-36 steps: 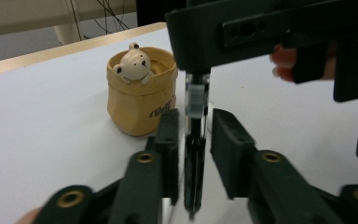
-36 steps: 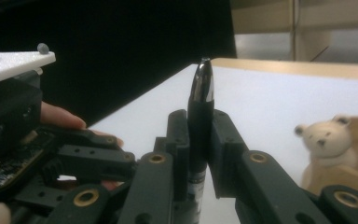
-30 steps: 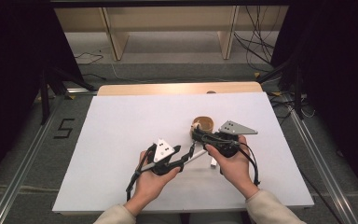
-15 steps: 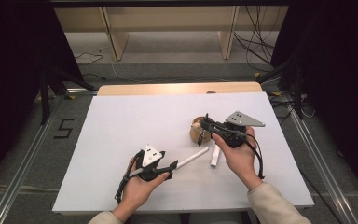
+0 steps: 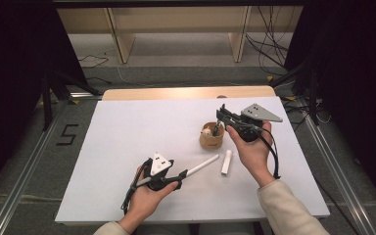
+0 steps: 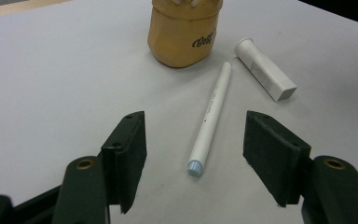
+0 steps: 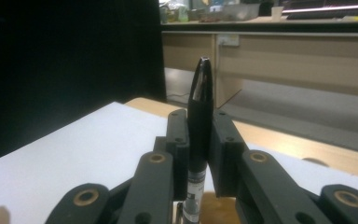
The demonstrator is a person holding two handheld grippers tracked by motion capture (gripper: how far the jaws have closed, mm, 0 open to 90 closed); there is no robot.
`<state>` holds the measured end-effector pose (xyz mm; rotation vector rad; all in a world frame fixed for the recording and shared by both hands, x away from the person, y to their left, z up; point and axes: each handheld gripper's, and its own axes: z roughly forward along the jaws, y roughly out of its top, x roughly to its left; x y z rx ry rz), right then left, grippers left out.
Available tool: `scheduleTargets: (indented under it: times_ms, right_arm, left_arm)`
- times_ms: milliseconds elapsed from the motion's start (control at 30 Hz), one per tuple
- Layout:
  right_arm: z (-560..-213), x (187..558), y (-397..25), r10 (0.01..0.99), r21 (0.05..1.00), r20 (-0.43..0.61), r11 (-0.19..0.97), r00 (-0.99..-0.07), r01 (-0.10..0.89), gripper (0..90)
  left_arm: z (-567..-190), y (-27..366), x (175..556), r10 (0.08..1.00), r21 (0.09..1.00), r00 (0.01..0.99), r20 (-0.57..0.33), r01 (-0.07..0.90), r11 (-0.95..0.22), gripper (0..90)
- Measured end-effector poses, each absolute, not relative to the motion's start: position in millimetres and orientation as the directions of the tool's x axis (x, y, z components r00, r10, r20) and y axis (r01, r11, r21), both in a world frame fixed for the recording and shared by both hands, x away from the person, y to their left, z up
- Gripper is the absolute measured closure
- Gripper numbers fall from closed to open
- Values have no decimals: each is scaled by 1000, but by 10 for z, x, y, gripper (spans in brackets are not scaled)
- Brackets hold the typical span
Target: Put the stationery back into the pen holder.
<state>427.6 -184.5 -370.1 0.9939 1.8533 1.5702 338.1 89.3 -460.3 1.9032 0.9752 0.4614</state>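
1. Our right hand-held gripper clamps a black pen upright above the cup; a skewed drop could tip the cup.
2. Our left hand-held gripper, jaws spread, straddles the white pen on the bench; closing off-centre may roll it away.

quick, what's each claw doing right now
Left claw: open, around the white pen on the table.
Right claw: closed on a black pen.

I had wide bare sheet left of my left gripper. Ahead, the white pen lay between its parted jaws, with the white tube just right and the tan holder blocking the far end.
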Motion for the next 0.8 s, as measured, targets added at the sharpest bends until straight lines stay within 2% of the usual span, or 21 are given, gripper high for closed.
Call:
scheduleTargets:
  times_ms: [800]
  right_arm:
    - [-3888,4650,-1686,824,974,28,104,-566,200,799]
  left_arm:
    - [-4657,851,3376,773,847,631,-64,444,-293,387]
